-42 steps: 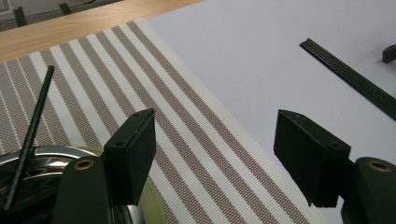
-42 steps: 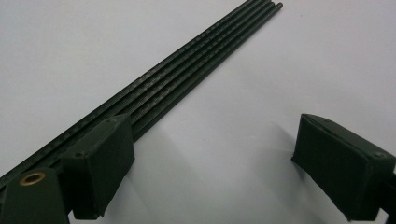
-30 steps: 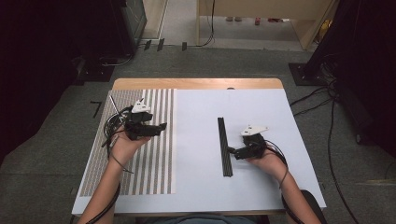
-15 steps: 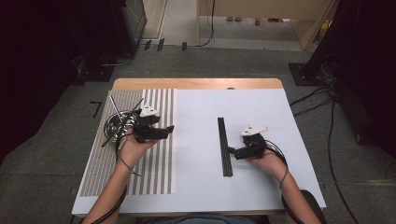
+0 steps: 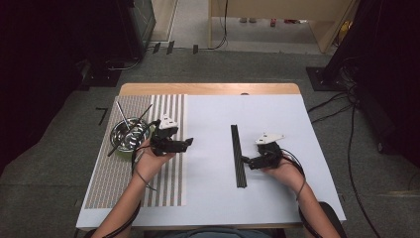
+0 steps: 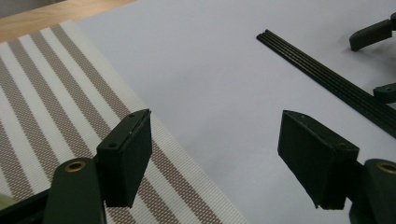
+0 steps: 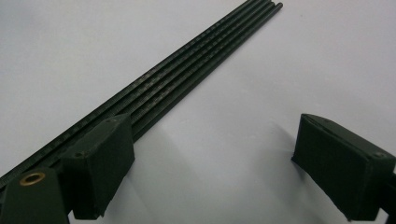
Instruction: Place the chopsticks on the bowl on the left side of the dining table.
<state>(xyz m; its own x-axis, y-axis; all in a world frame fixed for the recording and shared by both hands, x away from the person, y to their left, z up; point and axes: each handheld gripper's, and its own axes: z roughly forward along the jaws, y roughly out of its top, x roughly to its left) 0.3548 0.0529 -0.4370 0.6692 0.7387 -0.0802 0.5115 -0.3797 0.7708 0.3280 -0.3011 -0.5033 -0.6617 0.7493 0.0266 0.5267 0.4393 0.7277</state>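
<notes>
Bundle of black rods (image 5: 238,155) lies lengthwise mid-table on white sheet (image 5: 213,198). Right gripper (image 5: 246,162) — jaws spread wide, nothing between — sits at bundle's right flank; in right gripper view, one fingertip (image 7: 100,158) overlaps near end of rods (image 7: 187,79), contact unclear. Left gripper (image 5: 188,144) — jaws likewise apart, empty — hovers at striped mat (image 5: 116,178) edge, well apart from rods, metal bowl (image 5: 129,135) just beside.

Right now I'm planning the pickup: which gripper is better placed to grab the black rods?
Right. The right gripper sits open beside the black rods, one jaw touching them; the left gripper is open over the striped mat.
</notes>
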